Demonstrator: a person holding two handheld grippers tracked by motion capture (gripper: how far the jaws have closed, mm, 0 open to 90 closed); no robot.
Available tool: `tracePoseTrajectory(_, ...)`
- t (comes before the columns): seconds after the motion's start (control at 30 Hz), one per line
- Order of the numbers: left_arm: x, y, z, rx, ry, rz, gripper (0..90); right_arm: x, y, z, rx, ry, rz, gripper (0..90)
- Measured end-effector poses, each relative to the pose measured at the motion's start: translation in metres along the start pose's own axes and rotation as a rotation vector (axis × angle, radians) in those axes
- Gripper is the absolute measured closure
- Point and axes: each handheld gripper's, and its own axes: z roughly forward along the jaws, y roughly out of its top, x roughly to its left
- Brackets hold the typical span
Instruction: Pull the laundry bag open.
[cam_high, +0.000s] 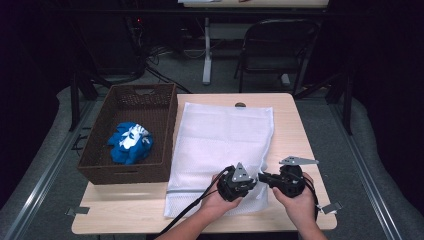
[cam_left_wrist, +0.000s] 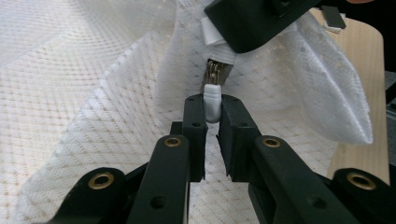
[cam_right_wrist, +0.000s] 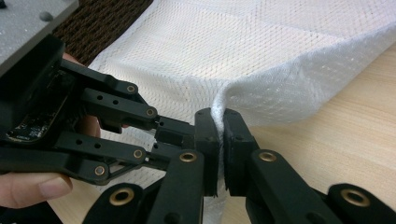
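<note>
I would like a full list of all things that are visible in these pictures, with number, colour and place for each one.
mesh laundry bag: one, white, flat on the table's middle, near edge lifted.
zipper pull: one, white, at the bag's near edge, between the left claw's pads.
basket: one, dark brown woven, table's left side.
cloth: one bundle, blue and white, inside the basket.
table: one, light wood.
folding chair: one, dark, behind the table.
left claw: one, black, shut on the zipper pull.
right claw: one, black, shut on a fold of the bag's mesh.
hands: two, at the table's near edge, each holding a claw.
</note>
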Motion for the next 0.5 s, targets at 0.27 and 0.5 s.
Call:
tracePoseTrajectory(0.27,0.004,0.0017,0.0057,0.002,-0.015,-0.002,71.4,0.0039,-0.0002,0.0013,0.002,0.014,-0.016,86.3)
tracePoseTrajectory(0.5,0.0086,0.0004,0.0085,0.013,-0.046,0.005,70.4,0.0059,-0.0002,0.0024,0.007,0.033,-0.014,86.3)
